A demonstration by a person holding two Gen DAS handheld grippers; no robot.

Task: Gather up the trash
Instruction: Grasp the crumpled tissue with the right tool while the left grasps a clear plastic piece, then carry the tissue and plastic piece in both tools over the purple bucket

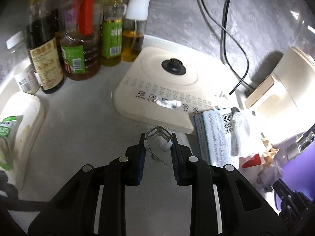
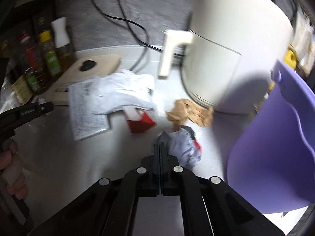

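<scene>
A pale grey tabletop [image 1: 82, 122] runs back to a wall [image 1: 177, 15] of mottled grey, stone-like finish. Black power cables [image 1: 226, 29] hang down the wall and trail onto the surface. Along the back stands a row of sauce and oil bottles [image 1: 78, 39], beside them a flat cream appliance base [image 1: 167, 90] with printed buttons. A tall cream appliance [image 2: 236, 45] with a handle fills the far corner. Hard light glares off it, while the edges fall into shadow.

Bare counter [image 1: 82, 129] lies between bottles [image 1: 78, 45] and appliance base [image 1: 161, 90].
</scene>
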